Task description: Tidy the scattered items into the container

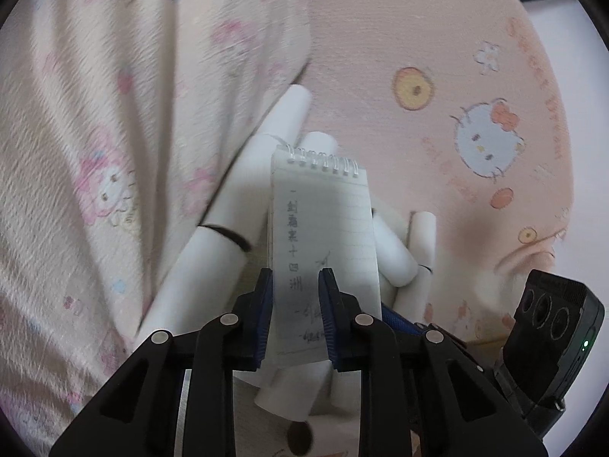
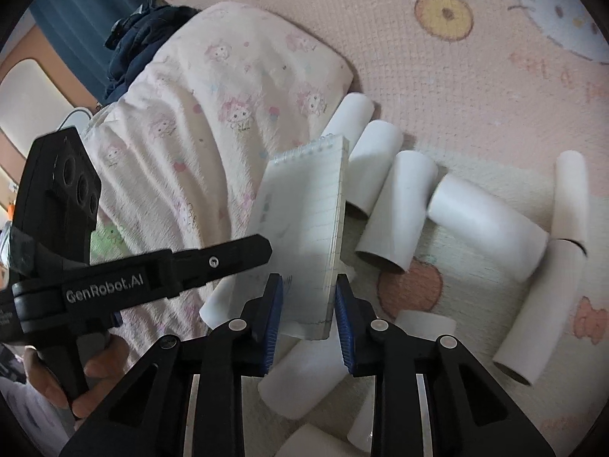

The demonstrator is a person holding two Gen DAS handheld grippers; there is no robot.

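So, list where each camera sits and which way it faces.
Left wrist: on the left gripper, looking down its jaws at the notepad; a black camera housing lower right.
Right wrist: on the right gripper, looking down its jaws; a hand holds the left gripper.
Shared: notepad, white tubes, cartoon mat.

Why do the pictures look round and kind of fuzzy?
Left wrist view: the fisheye lens bends everything into a circle with dark corners, and the blanket is smeared by motion blur. Right wrist view: same round bending; the notepad looks soft, and one paper tube is blurred.
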